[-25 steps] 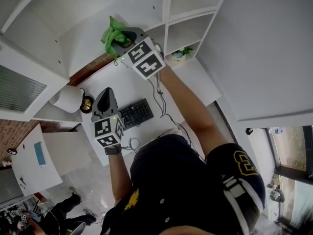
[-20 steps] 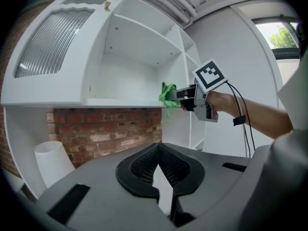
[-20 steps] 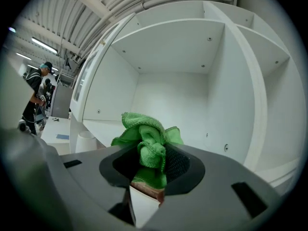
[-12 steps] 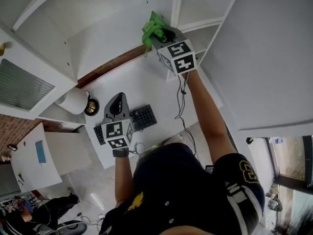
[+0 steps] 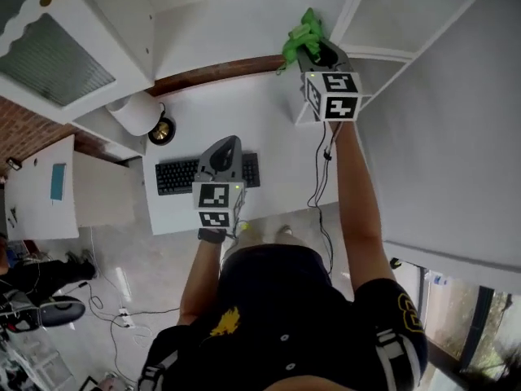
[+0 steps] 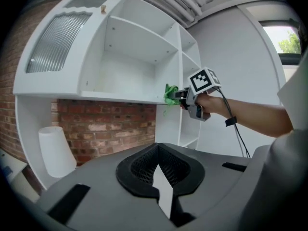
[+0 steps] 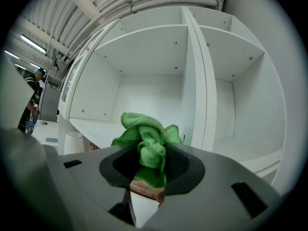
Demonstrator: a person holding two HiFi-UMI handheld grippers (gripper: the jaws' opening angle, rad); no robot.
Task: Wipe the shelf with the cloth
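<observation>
Idling low over the keyboard (image 5: 175,175), 9 o'clock in head view: left gripper (image 5: 225,147), jaws together on nothing, likely kept clear of the working arm. Right gripper (image 5: 314,52) is raised at 1 o'clock, clamped on the bunched green cloth (image 5: 299,32) so a wad protrudes for wiping. Cloth sits at the shelf (image 6: 120,96) front edge; contact unclear.

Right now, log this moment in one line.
right gripper: shut on crumpled green cloth, at white shelf edge | left gripper: shut, empty
</observation>
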